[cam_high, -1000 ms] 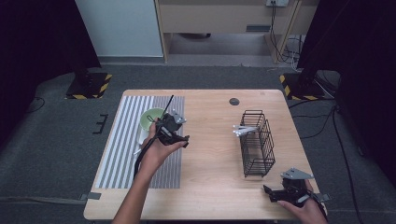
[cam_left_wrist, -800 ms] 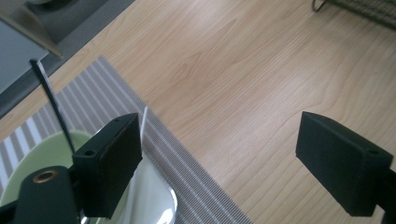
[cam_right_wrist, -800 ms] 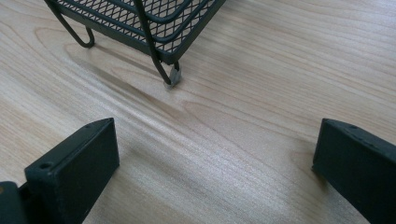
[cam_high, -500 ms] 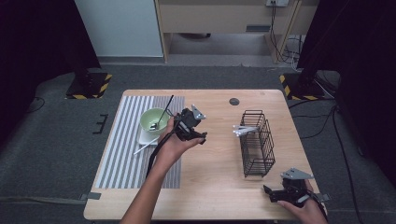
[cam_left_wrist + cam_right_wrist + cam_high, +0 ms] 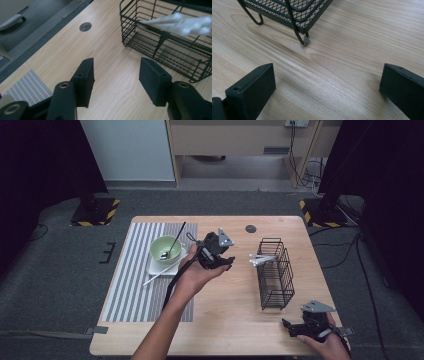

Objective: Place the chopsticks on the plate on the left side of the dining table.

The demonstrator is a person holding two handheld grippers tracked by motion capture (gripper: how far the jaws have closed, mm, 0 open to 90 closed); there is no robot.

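Moved from over the bowl [image 5: 165,249] toward the basket [image 5: 273,272]: left gripper [image 5: 223,263], jaws just narrowing, nothing between them.

Sat on a white plate [image 5: 161,268] on the striped mat [image 5: 129,285] at left: green bowl with a black utensil [image 5: 176,240] leaning in it, a white stick [image 5: 156,278] just beside. Hovered mid-table, jaws partly apart and empty, pointed at the wire basket with white utensils [image 5: 262,259] across its rim. Rested at the near right corner of the table [image 5: 230,320]: right gripper [image 5: 288,327], jaws wide apart, empty, near the basket's foot.
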